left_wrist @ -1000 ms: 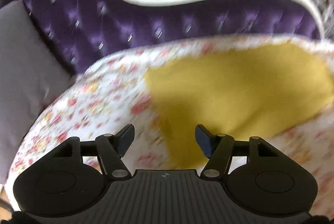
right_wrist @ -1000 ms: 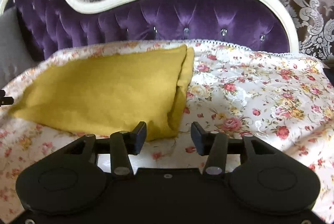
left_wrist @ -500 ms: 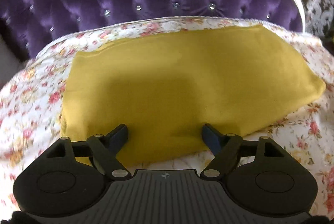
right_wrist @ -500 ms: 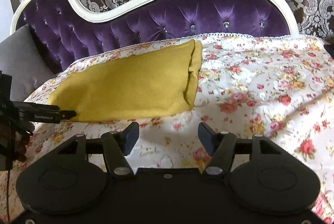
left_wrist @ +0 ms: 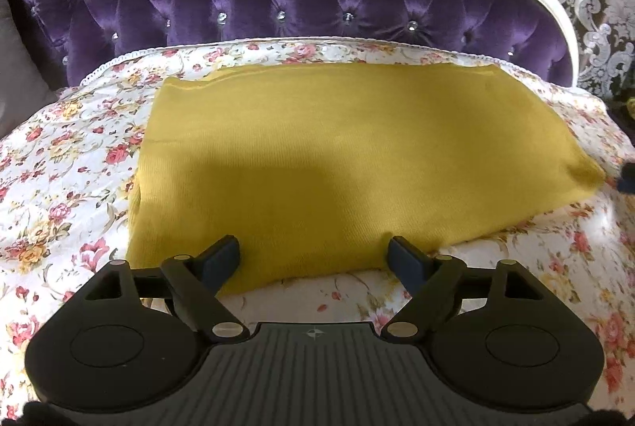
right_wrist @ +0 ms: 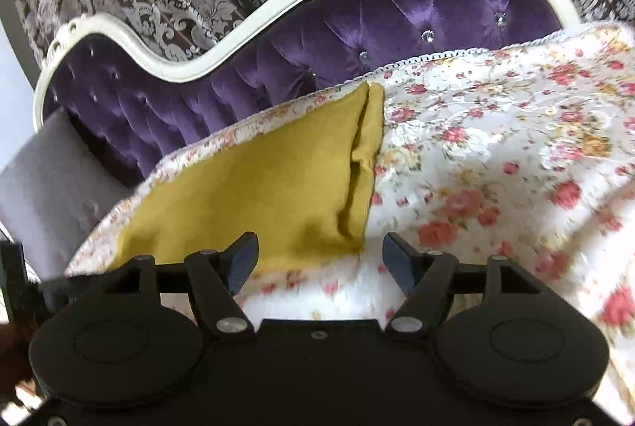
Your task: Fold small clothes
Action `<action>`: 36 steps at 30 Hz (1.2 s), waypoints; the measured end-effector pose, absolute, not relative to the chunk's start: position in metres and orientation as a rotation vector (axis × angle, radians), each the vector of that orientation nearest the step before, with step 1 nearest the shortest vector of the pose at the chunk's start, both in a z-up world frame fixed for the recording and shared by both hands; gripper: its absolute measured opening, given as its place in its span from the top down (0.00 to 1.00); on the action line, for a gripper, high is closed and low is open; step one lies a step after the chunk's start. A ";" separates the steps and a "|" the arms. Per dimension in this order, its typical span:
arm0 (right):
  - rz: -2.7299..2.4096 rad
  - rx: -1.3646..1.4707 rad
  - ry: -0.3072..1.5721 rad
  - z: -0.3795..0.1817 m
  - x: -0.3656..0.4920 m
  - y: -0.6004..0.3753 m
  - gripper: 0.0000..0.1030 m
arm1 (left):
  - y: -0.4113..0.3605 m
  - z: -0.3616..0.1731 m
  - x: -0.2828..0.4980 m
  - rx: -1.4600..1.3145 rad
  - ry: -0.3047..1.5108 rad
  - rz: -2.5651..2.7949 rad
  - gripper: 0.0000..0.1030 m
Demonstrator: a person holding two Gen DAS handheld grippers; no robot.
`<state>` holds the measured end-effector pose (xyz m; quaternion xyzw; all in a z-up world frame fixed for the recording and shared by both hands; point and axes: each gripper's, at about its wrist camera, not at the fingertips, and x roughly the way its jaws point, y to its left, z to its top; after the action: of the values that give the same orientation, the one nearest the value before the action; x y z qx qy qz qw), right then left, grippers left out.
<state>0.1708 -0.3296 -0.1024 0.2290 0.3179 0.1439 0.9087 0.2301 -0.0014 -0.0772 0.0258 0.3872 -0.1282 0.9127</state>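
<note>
A folded mustard-yellow knit garment lies flat on a floral bedspread. My left gripper hovers at the garment's near edge, its jaws opening wide; the near hem shows between the fingers, and the pads do not press on it. In the right wrist view the same yellow garment lies to the left, its folded right edge doubled over. My right gripper sits tilted by the garment's near right corner, jaws opening, with only that corner and bedspread between them.
A tufted purple velvet headboard with a white curved frame backs the bed, patterned curtain behind it. A grey cushion lies at the left. A dark gripper tip shows at the right edge of the left wrist view.
Both grippers' jaws have spread wider. The left view swung right and settled square on the garment's near edge. The right view rolled and moved in toward the garment's right corner.
</note>
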 end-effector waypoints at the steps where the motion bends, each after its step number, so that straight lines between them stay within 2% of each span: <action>1: 0.304 0.490 0.653 -0.104 0.177 -0.331 0.30 | -0.001 -0.076 0.228 0.055 0.799 -0.271 0.20; 13: 0.374 0.523 0.631 -0.118 0.237 -0.329 0.27 | -0.006 -0.055 0.233 0.040 0.780 -0.355 0.19; 26: 0.427 0.642 0.659 -0.132 0.291 -0.330 0.28 | -0.039 -0.047 0.282 0.072 0.746 -0.400 0.19; 29: 0.424 0.615 0.686 -0.131 0.290 -0.327 0.48 | -0.050 -0.054 0.298 0.076 0.753 -0.402 0.19; 31: 0.400 0.590 0.704 -0.132 0.289 -0.325 0.73 | -0.057 -0.062 0.308 0.085 0.762 -0.398 0.19; 34: 0.365 0.555 0.708 -0.128 0.284 -0.323 0.76 | -0.068 -0.074 0.321 0.121 0.775 -0.372 0.18; 36: 0.341 0.543 0.710 -0.121 0.282 -0.319 0.77 | -0.077 -0.080 0.324 0.218 0.760 -0.373 0.11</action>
<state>0.2823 -0.3192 -0.1215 0.2614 0.3418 0.1642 0.8876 0.3236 -0.0775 -0.0799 0.1055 0.3681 -0.1808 0.9059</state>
